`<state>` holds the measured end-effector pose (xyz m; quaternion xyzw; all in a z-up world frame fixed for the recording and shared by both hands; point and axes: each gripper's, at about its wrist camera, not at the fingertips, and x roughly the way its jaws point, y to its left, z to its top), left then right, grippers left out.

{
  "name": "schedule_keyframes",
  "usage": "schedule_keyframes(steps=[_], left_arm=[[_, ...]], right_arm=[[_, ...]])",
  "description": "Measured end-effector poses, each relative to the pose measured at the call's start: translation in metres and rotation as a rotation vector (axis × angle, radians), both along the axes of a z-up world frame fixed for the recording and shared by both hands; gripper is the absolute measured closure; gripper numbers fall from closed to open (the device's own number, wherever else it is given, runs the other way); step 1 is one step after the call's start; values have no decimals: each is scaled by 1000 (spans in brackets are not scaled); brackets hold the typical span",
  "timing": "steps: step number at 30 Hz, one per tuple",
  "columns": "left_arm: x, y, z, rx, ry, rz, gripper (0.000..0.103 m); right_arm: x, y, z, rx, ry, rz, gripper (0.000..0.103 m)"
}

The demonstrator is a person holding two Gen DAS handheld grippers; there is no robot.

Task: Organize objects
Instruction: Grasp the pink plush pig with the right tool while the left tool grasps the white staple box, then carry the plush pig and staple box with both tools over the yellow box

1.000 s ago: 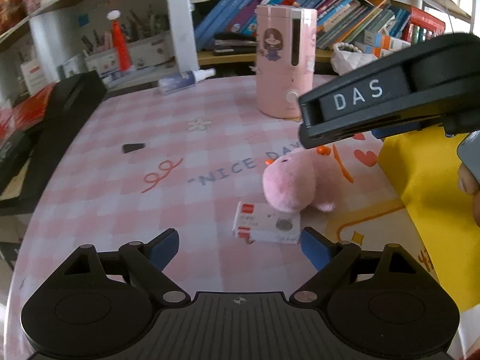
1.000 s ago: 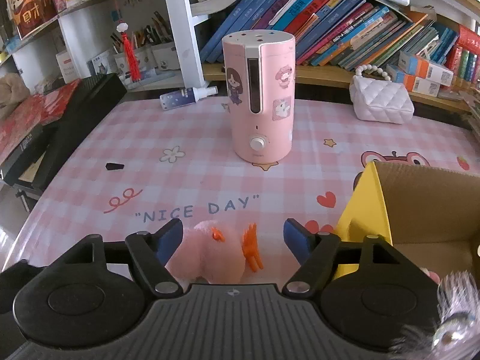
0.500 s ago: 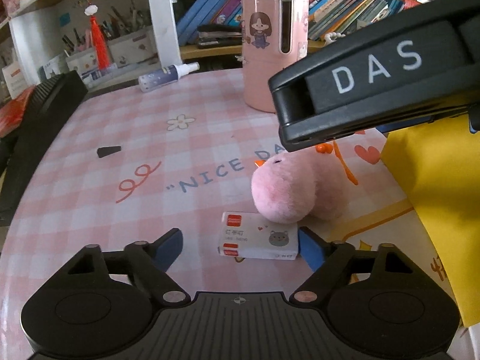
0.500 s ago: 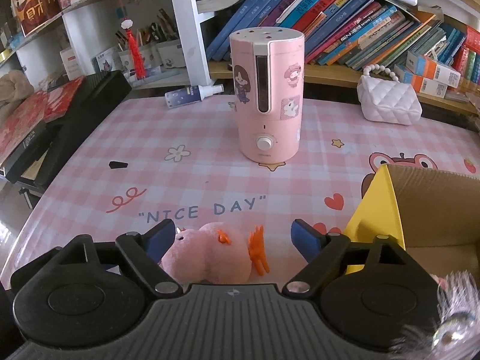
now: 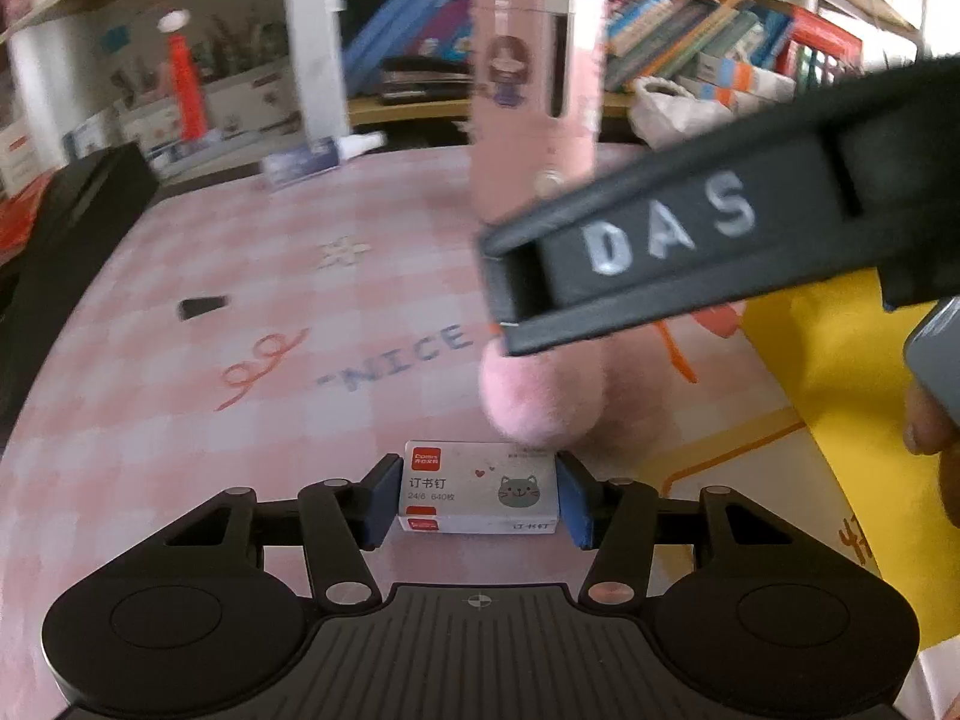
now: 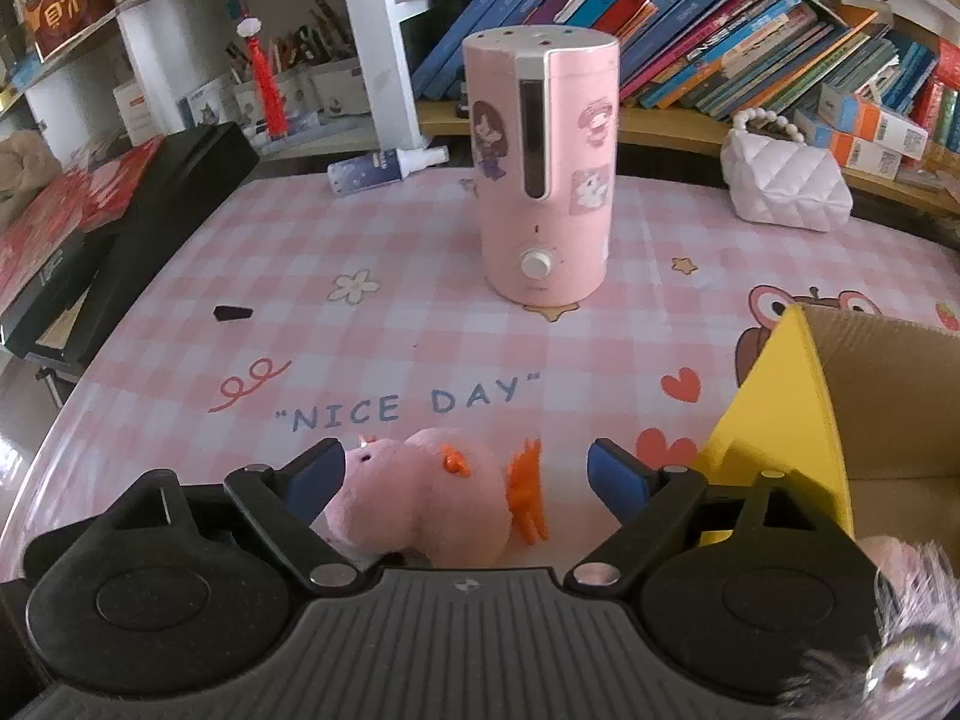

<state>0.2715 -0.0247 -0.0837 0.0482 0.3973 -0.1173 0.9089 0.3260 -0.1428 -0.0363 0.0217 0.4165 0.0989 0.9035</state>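
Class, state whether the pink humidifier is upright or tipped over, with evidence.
Upright: the pink humidifier stands on its base on the checked tablecloth, perforated top uppermost, dial near the bottom.

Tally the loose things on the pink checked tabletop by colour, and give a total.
Pink: 2, the humidifier and the plush toy.
White: 2, the staple box in the left claw and the quilted purse.
Blue: 1, the spray bottle.
Black: 1, the small piece.
Yellow: 1, the cardboard box.
Total: 7
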Motion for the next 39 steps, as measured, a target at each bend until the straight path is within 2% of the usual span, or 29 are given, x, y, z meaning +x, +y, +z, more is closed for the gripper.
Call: schedule_keyframes(steps=[5, 10, 14, 16, 20, 24, 31, 39], left_arm=[[-14, 35, 8, -32, 26, 117, 51], [-30, 65, 14, -51, 33, 221, 51], [-36, 76, 17, -55, 39, 261, 51], [-38, 77, 18, -55, 36, 265, 51], [-42, 77, 23, -59, 24, 258, 51], [-47, 76, 30, -64, 8, 250, 51], [-60, 80, 50, -82, -40, 243, 51], [-95, 90, 76, -121, -104, 245, 51]], right_arm=[[3, 10, -8, -14, 23, 28, 7], [11, 22, -23, -40, 75, 48, 5], [12, 31, -32, -57, 81, 83, 5], [13, 34, -35, -67, 81, 96, 5], [14, 38, -40, -95, 81, 115, 15], [10, 38, -37, -95, 52, 131, 19], [-12, 35, -13, -72, -38, 135, 19], [-55, 25, 22, -25, -102, 122, 19]])
